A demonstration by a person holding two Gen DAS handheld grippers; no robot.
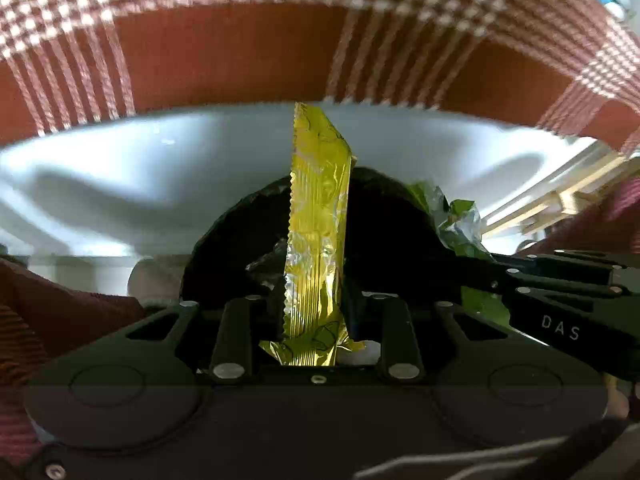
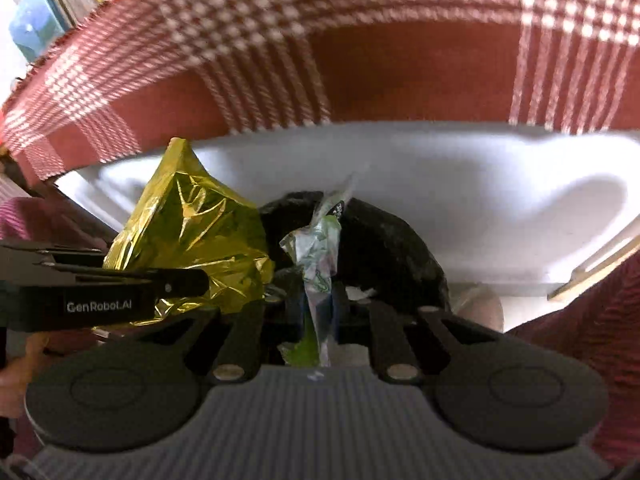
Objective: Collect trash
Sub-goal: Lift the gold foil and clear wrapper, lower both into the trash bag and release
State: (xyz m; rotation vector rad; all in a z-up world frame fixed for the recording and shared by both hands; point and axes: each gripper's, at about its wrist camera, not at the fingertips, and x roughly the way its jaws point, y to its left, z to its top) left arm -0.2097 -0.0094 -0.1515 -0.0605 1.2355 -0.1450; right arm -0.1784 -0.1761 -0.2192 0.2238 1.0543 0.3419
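My left gripper [image 1: 314, 300] is shut on a yellow foil wrapper [image 1: 316, 232], which stands up between its fingers. In the right wrist view the same yellow wrapper [image 2: 188, 232] shows crumpled at the left, held by the left gripper [image 2: 200, 280]. My right gripper [image 2: 318, 308] is shut on a green and silver wrapper [image 2: 316, 256]; from the left wrist view that green wrapper [image 1: 460, 220] sits at the right. Both grippers hang just above a black-lined bin opening [image 2: 384, 240], also seen as the dark bin mouth [image 1: 384, 232] behind the yellow wrapper.
A white surface [image 1: 120, 184] lies beyond the bin, backed by red and white checked cloth [image 1: 240, 48]. A wooden rack [image 1: 560, 200] stands at the right. Books [image 2: 60, 0] sit at the upper left of the right wrist view. Dark red ribbed fabric [image 2: 580, 320] is close by.
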